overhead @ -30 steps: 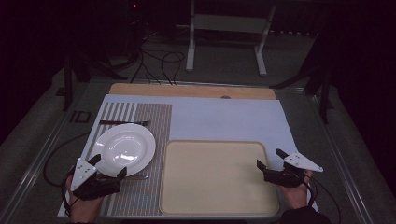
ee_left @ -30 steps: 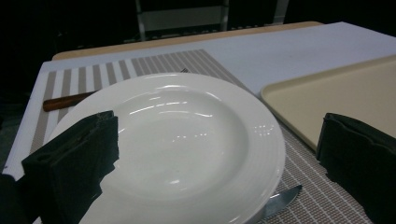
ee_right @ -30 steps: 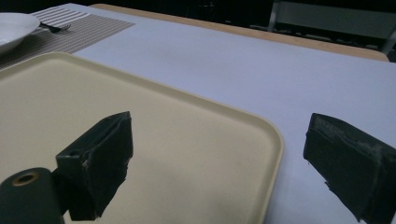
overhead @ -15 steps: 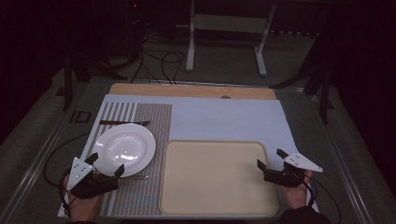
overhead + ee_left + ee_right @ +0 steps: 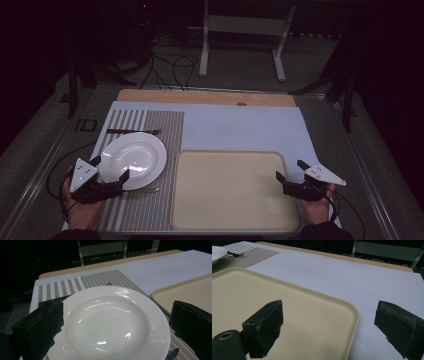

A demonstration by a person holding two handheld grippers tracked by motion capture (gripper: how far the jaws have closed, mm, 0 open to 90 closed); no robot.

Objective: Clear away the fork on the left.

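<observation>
A white ribbed plate (image 5: 131,159) (image 5: 110,322) rests on the striped placemat (image 5: 145,129) at the left. My left gripper (image 5: 109,169) (image 5: 117,330) stands open at the plate's near edge, one jaw on each side of the rim. To the right of the mat lies a beige tray (image 5: 232,187) (image 5: 274,312). At the tray's right rim my right gripper (image 5: 290,170) (image 5: 329,325) is open, with one jaw over the tray and the other over the white sheet (image 5: 352,280). A fork (image 5: 132,131) lies behind the plate, and a knife (image 5: 142,190) lies at its near side.
A white sheet (image 5: 245,127) covers the table's middle and back, with a wooden strip (image 5: 205,96) beyond it. Cables (image 5: 170,65) and a metal stand (image 5: 242,30) sit on the dark floor behind the table.
My left gripper has drawn back slightly to the left and toward the near edge, and now opens around the plate's rim. The right gripper has hardly moved.
</observation>
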